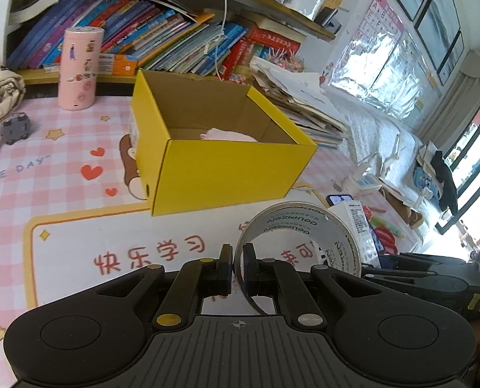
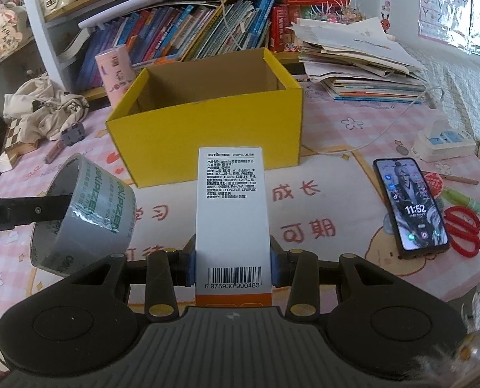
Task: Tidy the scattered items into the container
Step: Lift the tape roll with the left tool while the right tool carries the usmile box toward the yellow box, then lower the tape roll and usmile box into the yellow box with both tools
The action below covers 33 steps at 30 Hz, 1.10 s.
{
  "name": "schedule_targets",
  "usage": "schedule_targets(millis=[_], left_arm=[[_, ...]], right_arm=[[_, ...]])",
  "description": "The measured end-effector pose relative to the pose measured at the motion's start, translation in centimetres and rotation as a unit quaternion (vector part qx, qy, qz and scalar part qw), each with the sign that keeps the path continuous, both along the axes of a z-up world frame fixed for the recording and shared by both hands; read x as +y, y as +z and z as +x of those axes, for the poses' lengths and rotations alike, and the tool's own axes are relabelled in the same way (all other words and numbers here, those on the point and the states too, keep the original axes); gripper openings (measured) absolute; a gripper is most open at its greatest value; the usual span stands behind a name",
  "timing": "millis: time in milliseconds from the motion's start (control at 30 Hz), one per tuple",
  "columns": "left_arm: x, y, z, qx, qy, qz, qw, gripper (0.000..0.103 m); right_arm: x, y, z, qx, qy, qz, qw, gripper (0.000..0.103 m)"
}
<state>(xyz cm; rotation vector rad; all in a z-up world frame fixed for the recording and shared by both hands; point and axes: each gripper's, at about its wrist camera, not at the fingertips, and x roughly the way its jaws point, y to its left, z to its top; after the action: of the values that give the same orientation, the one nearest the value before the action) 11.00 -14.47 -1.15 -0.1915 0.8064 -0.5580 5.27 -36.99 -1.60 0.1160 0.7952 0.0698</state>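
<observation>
An open yellow cardboard box (image 1: 227, 168) (image 2: 207, 123) stands on the pink checked mat, with something pale pink (image 1: 230, 135) lying on its floor. My left gripper (image 1: 237, 266) is shut on the wall of a roll of grey tape (image 1: 307, 236), held above the mat short of the box; the same tape roll (image 2: 88, 213) hangs at the left in the right wrist view. My right gripper (image 2: 233, 265) is shut on a tall white toothpaste carton (image 2: 231, 213) with a barcode, pointing toward the box's front wall.
A pink cylinder tin (image 1: 80, 68) and a small grey toy car (image 1: 15, 127) sit left of the box. A phone (image 2: 409, 203), red scissors (image 2: 463, 229), a green pen (image 2: 466, 202) and a power strip (image 2: 443, 144) lie to the right. Stacked papers (image 2: 362, 61) and bookshelves stand behind.
</observation>
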Motion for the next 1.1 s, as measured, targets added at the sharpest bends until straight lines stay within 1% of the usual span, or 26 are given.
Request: schedule_targets(millis=[467, 633, 800, 1100], left_arm=[[-3.7, 0.0, 3.3, -0.002, 0.022, 0.004, 0.9997, 0.005], [-3.7, 1.3, 3.8, -0.030, 0.048, -0.001, 0.9984, 0.005], [-3.5, 2.3, 4.6, -0.047, 0.070, -0.001, 0.9964, 0.005], [-2.8, 4.8, 7.6, -0.090, 0.111, 0.007, 0.9897, 0.005]], right_arm=[[-3.7, 0.3, 4.7, -0.014, 0.028, -0.001, 1.000, 0.038], [-4.4, 1.7, 6.2, -0.049, 0.041, -0.002, 0.998, 0.038], [-4.7, 2.9, 8.3, -0.076, 0.064, 0.002, 0.995, 0.038], [-4.5, 5.6, 13.6, -0.119, 0.104, 0.008, 0.987, 0.038]])
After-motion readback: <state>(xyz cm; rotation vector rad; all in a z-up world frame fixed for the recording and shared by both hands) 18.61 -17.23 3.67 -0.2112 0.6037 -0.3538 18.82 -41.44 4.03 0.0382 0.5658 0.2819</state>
